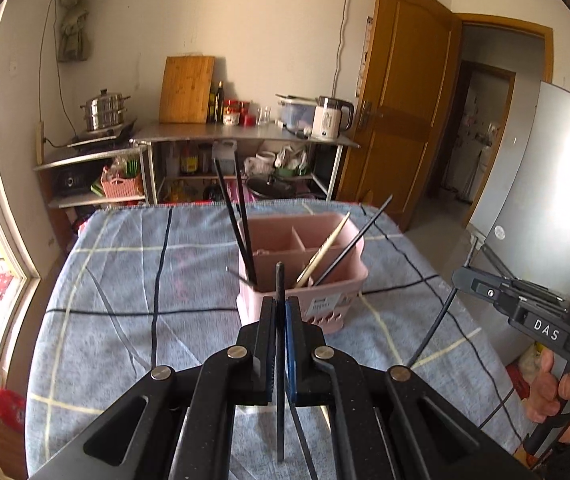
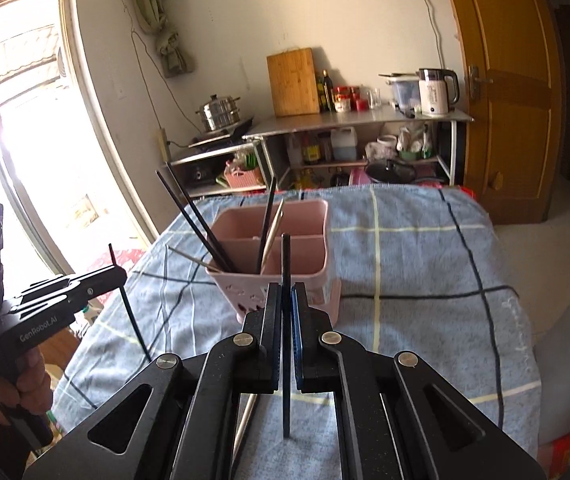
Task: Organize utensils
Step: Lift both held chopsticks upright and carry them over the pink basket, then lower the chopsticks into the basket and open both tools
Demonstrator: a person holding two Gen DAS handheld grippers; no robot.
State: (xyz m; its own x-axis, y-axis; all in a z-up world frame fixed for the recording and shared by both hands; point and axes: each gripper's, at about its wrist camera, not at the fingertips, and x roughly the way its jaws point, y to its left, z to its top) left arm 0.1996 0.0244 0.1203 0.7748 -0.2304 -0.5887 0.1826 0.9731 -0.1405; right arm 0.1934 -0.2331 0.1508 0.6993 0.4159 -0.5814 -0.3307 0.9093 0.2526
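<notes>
Left wrist view shows my left gripper (image 1: 281, 308) and right gripper (image 1: 459, 276) each pinching one upright chopstick (image 1: 280, 280), ready for the holder (image 1: 325, 276) mid-table.

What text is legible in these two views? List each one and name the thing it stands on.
"DAS": white letters on the body of the right gripper, seen from the left wrist view.
"GenRoboT.AI": pale letters on the body of the left gripper, seen from the right wrist view; the last letters are hard to make out.
White sticker on the front of the pink utensil caddy: too small to read.
Print on the white kettle: too blurred to read.
</notes>
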